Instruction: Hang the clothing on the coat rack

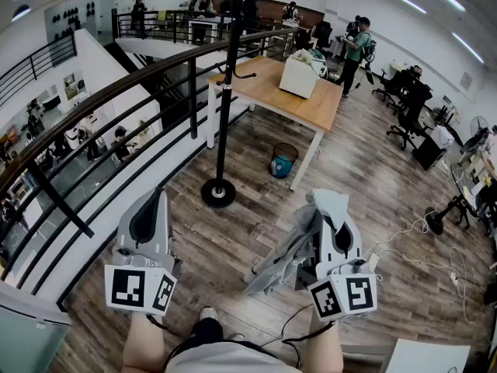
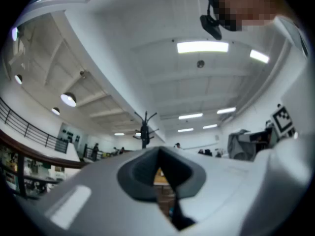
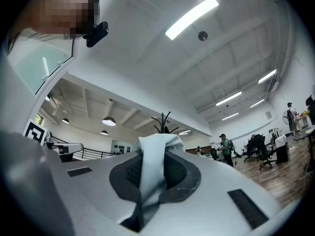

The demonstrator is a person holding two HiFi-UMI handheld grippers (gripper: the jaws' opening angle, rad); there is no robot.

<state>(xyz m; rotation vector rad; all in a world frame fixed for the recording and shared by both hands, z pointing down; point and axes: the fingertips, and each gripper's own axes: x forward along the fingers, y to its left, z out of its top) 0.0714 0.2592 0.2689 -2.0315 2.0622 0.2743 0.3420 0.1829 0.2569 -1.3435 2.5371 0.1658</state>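
Clothing (image 3: 150, 166) pinched in right fingers (image 3: 181, 173), left fingers (image 2: 137, 177) seemingly shut

We see a pale grey garment (image 1: 291, 247) pinched between the closed jaws of the right gripper (image 3: 153, 157), its bunched folds drooping toward the wood floor (image 1: 233, 247). Well apart from it, the black coat rack (image 1: 227, 92) stands upright on its round base, near the floor's railing (image 1: 116, 92) edge.

The wooden floor (image 1: 233, 239) carries the coat rack (image 1: 225, 130) on its round base, a table (image 1: 268, 92) bearing a white box (image 1: 299, 76), a bin (image 1: 283, 160) beside its leg, and loose cables (image 1: 404, 251).
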